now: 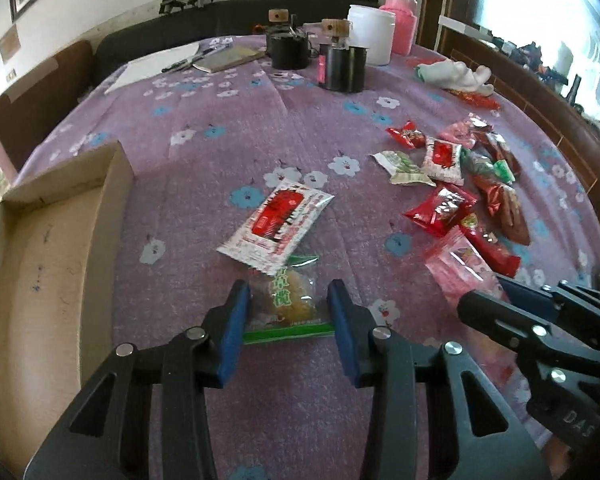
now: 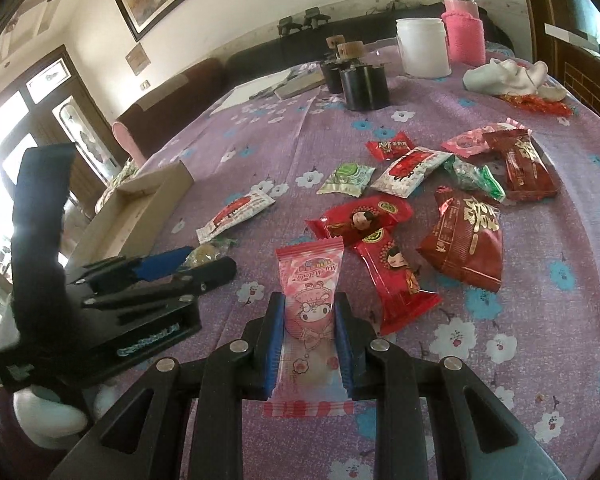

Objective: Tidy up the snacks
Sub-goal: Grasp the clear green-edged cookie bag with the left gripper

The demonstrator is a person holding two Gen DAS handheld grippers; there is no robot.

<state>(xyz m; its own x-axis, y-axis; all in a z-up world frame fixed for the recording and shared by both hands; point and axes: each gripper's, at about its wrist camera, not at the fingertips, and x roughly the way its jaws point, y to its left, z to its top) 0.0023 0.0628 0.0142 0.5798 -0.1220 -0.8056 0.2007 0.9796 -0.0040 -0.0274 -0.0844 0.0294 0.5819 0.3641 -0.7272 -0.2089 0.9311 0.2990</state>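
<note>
Left tongs [image 1: 288, 304] clamp a clear green-edged snack packet [image 1: 286, 300] on the purple flowered tabletop [image 1: 220, 120], beside the cardboard box [image 1: 52, 232]. Right tongs [image 2: 309, 328] grip a pink candy packet [image 2: 310, 280] near the scattered snacks [image 2: 440, 200].

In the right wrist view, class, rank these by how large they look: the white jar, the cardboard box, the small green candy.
1. cardboard box
2. white jar
3. small green candy
The jar stands farthest from the camera, so its true size against the box is unsure.
</note>
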